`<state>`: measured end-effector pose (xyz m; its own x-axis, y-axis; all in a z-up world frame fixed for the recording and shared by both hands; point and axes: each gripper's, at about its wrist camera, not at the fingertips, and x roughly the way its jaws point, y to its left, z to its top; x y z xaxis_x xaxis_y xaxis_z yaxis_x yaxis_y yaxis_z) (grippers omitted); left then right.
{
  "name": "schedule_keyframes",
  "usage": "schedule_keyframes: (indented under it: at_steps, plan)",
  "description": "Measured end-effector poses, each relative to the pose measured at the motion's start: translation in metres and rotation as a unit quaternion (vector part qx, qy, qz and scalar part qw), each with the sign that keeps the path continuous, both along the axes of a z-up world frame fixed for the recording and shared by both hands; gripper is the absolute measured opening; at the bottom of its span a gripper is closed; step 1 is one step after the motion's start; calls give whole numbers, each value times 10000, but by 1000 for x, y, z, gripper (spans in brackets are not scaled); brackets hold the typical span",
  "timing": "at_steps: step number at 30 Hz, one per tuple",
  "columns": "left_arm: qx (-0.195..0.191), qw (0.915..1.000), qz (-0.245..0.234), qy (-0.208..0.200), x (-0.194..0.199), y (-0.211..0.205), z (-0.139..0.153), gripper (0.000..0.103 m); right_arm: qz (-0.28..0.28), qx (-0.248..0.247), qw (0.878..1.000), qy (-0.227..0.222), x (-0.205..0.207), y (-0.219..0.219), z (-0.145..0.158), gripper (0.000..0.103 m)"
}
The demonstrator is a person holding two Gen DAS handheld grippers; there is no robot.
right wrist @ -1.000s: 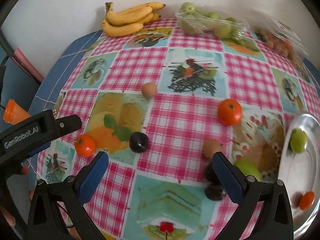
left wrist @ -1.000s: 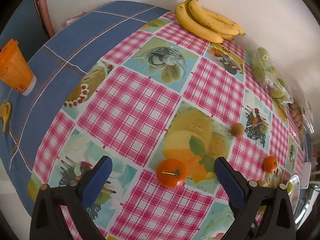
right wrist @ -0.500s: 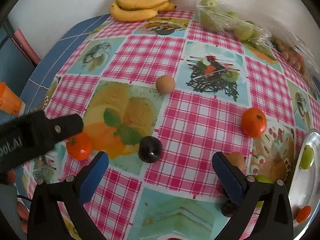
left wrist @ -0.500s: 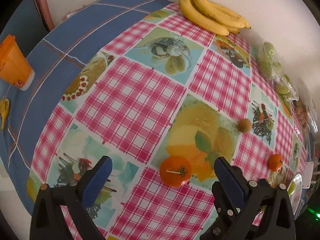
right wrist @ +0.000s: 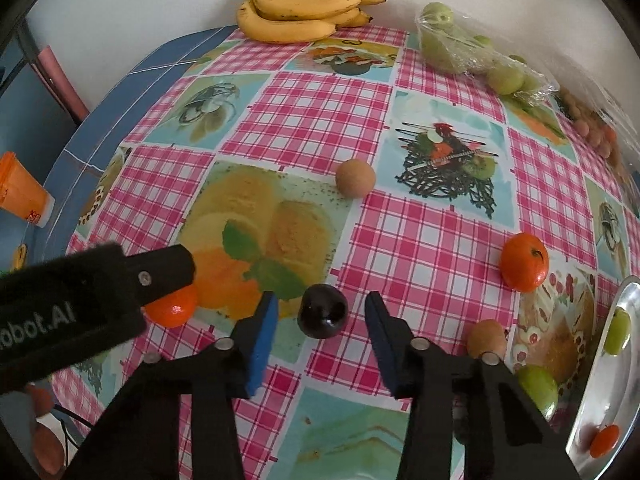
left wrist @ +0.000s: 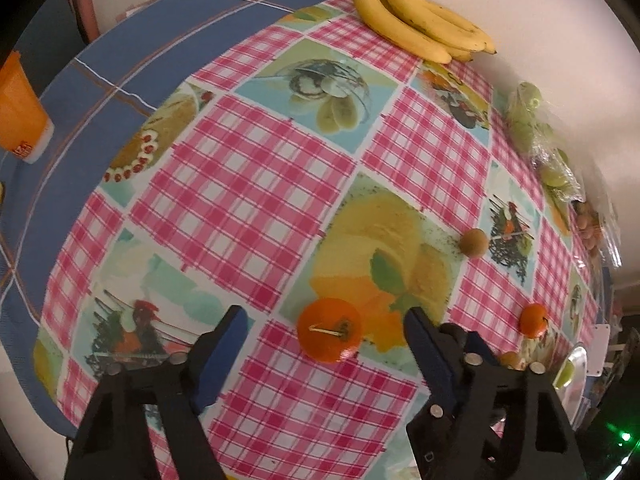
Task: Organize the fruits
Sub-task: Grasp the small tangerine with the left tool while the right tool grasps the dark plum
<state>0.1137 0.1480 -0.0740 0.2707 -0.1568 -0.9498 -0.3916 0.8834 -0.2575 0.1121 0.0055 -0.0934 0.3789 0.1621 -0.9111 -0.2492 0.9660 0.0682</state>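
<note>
An orange mandarin [left wrist: 329,329] lies on the checked tablecloth, between the open blue-padded fingers of my left gripper [left wrist: 324,334], untouched. In the right wrist view a dark plum [right wrist: 322,315] sits between the open fingers of my right gripper [right wrist: 320,316], with gaps on both sides. The left gripper's body [right wrist: 92,300] shows at the left there, partly covering the same mandarin [right wrist: 172,310]. A silver plate [right wrist: 600,420] at the right edge holds a green fruit [right wrist: 617,330] and a small orange fruit [right wrist: 605,440].
Bananas [right wrist: 304,12] and a bag of green fruits [right wrist: 468,50] lie at the far edge by the wall. Loose fruits: a brown ball [right wrist: 355,179], another mandarin [right wrist: 523,262], a brown fruit [right wrist: 486,338], a green fruit [right wrist: 538,386]. An orange cup [left wrist: 20,116] stands left.
Both grippers have moved forward and down. The left fingers now flank the mandarin. The right fingers have narrowed and now flank the dark plum.
</note>
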Motion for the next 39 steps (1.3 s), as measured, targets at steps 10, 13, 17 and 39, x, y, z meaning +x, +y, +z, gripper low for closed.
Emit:
schedule_keyframes:
  at_steps: [10,13,17,39]
  plan:
    - [-178,9998,-31,53,3,-4,-6,44,-75,105,9999,65,1,-5,-2,27]
    - [-167,9998,3,-48,-1,1,-1,31,-82,109,9999,65,0,-5,-1,27]
    - [-111,9999,-56,-98,0,0,2,29,-88,128,9999,57,-1,-6,1,27]
    - [-353,9992,-18,-209,-1,-1,4,38,-178,236,9996,42,-7,-16,11,27]
